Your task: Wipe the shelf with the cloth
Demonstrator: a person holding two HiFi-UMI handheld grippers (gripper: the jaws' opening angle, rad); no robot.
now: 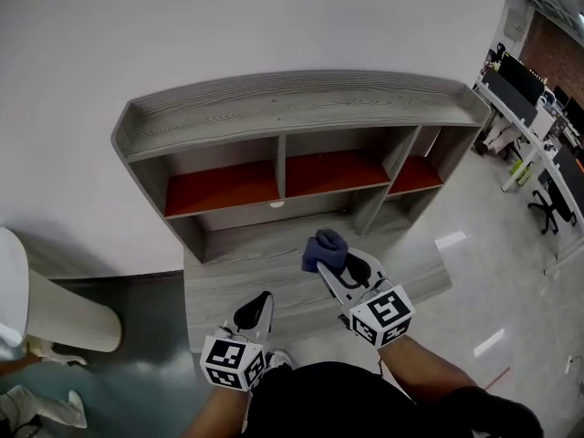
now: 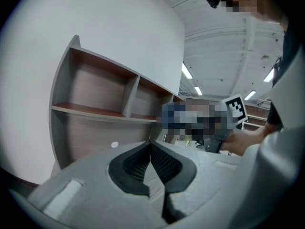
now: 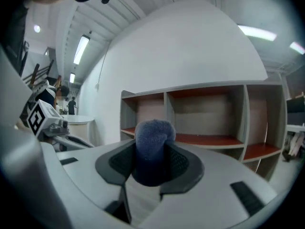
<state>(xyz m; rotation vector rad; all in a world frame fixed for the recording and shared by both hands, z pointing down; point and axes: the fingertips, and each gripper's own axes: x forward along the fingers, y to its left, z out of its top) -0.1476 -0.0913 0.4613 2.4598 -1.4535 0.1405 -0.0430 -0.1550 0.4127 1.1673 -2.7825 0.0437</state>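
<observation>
Head view: high over the shelf [image 1: 292,117], facing forward and steeply down; left hand-held gripper [image 1: 255,307] and right hand-held gripper [image 1: 339,265] sit close under the lens.
Left gripper view: low, close behind its own jaws, facing the shelf obliquely from its left end.
Right gripper view: low, close behind the cloth [image 3: 153,144] in its jaws, facing the shelf front.
Shared by all three: the red-floored compartments [image 1: 315,172].

cloth [image 1: 325,249] in right claw [image 1: 334,268], before shelf [image 1: 292,109]

We lose the cloth's [image 3: 153,137] lower part between the right gripper's [image 3: 152,168] jaws; a person [image 1: 11,290] at the head view's left edge is cut off
</observation>
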